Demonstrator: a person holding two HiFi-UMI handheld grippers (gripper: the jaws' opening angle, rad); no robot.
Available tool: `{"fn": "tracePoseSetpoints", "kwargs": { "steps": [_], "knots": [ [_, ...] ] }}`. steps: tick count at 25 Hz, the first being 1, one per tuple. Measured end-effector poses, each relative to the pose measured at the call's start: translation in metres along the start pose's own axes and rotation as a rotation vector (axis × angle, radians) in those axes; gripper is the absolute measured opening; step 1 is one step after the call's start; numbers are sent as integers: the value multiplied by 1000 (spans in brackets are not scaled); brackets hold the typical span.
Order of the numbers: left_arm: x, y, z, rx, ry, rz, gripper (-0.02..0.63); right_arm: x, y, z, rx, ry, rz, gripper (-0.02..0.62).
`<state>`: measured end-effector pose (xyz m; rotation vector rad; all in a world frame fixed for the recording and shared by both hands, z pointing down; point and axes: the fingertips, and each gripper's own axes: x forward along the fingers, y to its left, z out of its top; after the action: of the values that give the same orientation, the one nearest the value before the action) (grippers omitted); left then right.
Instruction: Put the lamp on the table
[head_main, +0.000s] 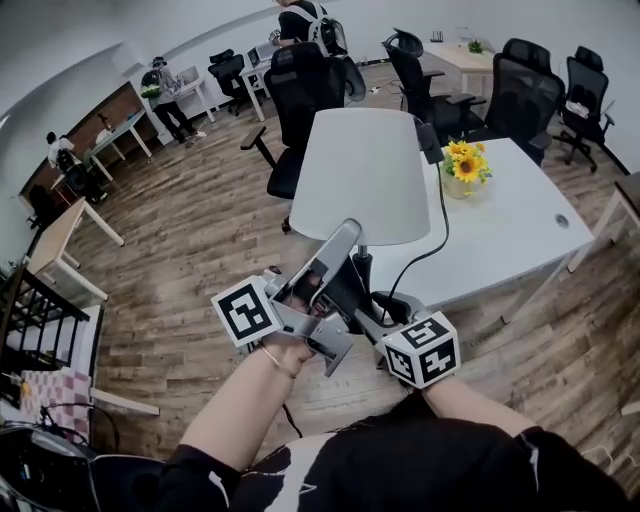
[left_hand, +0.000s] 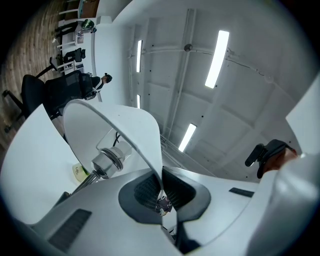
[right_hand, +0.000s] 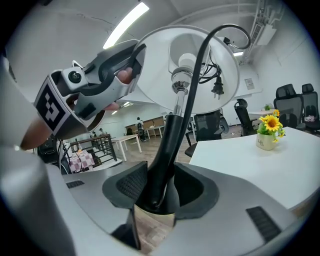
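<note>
right gripper view: bulb (right_hand: 186, 61) inside lampshade (right_hand: 227, 75) | head view: shade exterior

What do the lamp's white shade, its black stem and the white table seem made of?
White conical lampshade: probably fabric or thin plastic, matte, thin-edged. Black curved lamp stem: glossy highlights, likely painted metal or plastic. White rectangular table: smooth, even sheen, likely laminate.

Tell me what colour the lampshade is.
White; the lampshade shows best in the head view.
</note>
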<state>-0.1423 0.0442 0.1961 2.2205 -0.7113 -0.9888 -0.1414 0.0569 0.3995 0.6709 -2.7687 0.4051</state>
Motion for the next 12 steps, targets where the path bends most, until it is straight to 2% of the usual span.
{"fn": "tracePoseSetpoints", "kwargs": {
  "steps": [12],
  "knots": [
    [43, 62, 35, 4, -7, 14, 14, 49, -65, 24, 9, 18, 27, 186]
  ]
}}
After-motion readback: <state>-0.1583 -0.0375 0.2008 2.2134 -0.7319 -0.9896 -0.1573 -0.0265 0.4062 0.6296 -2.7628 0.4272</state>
